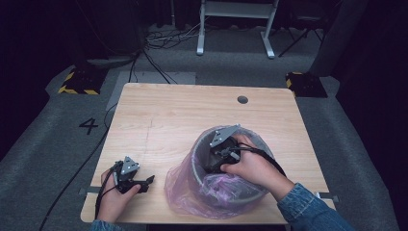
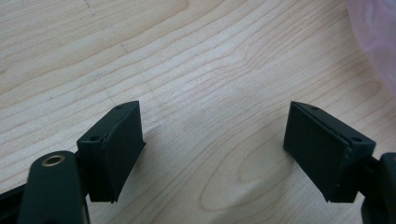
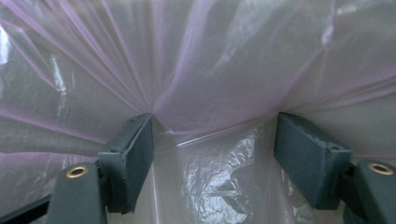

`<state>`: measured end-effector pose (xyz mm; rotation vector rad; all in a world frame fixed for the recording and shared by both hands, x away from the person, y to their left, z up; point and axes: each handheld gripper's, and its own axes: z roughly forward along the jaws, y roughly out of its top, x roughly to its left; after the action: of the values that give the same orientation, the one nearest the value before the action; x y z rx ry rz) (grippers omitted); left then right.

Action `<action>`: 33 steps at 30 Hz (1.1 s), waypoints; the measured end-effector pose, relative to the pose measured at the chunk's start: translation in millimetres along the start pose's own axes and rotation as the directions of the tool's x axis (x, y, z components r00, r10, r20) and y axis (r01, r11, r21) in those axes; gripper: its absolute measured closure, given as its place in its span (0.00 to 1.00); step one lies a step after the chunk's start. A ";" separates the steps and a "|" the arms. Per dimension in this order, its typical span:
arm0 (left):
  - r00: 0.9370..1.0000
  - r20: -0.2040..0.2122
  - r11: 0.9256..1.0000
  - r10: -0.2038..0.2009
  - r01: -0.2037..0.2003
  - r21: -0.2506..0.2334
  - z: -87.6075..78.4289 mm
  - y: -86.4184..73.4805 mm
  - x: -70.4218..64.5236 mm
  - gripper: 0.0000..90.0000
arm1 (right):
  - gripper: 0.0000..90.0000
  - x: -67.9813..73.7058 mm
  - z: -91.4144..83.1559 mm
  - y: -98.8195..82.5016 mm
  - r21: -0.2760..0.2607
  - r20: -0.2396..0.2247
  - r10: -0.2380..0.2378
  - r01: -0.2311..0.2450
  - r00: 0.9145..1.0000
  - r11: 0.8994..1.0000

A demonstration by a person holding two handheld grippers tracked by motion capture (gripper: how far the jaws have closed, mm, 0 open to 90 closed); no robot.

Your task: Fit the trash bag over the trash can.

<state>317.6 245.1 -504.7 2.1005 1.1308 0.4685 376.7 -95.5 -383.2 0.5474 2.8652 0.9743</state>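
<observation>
- Right claw (image 1: pixel 219 161) reaches down inside the grey bin (image 1: pixel 199 149), jaws spread wide, with a fold of the pink bag (image 3: pixel 196 70) lying between them, not yet pinched.
- That plastic lies straight ahead of the right claw, its creases fanning away from the jaws.
- Left claw (image 1: pixel 144 183) rests released on the surface (image 1: pixel 168 110), well apart from the bin, so the right hand is nearer.

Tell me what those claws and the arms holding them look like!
Each claw, left claw and right claw, is black with two flat, blocky jaws and brass-ringed holes. A grey three-cornered plate sits on top, and a black cable trails away. The right arm wears a blue denim sleeve.
</observation>
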 end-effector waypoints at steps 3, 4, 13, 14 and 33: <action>1.000 0.000 1.000 0.000 0.000 0.000 0.0 0.0 0.0 0.22 | 0.29 0.1 4.5 -2.7 0.044 0.007 0.013 -0.014 1.000 0.999; 1.000 0.000 1.000 0.000 0.000 0.000 0.0 0.0 0.0 0.22 | 0.28 0.1 6.1 -3.5 0.054 0.006 0.015 -0.016 1.000 0.998; 1.000 0.000 1.000 0.000 0.000 0.000 0.0 0.1 0.1 0.22 | 0.23 2.0 -1.3 -2.5 0.009 -0.016 0.027 -0.027 1.000 1.000; 1.000 0.000 1.000 -0.001 0.001 0.000 0.0 0.0 0.0 0.22 | 0.24 2.6 -5.9 -1.2 -0.014 -0.020 0.029 -0.029 0.999 0.999; 1.000 0.000 1.000 -0.001 0.001 0.001 0.0 0.1 0.0 0.22 | 0.24 25.6 -93.6 14.2 -0.358 -0.136 -0.120 0.064 0.983 0.932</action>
<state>317.7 245.0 -504.7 2.1005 1.1316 0.4676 340.8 -130.1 -298.8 0.3123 2.7109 1.5300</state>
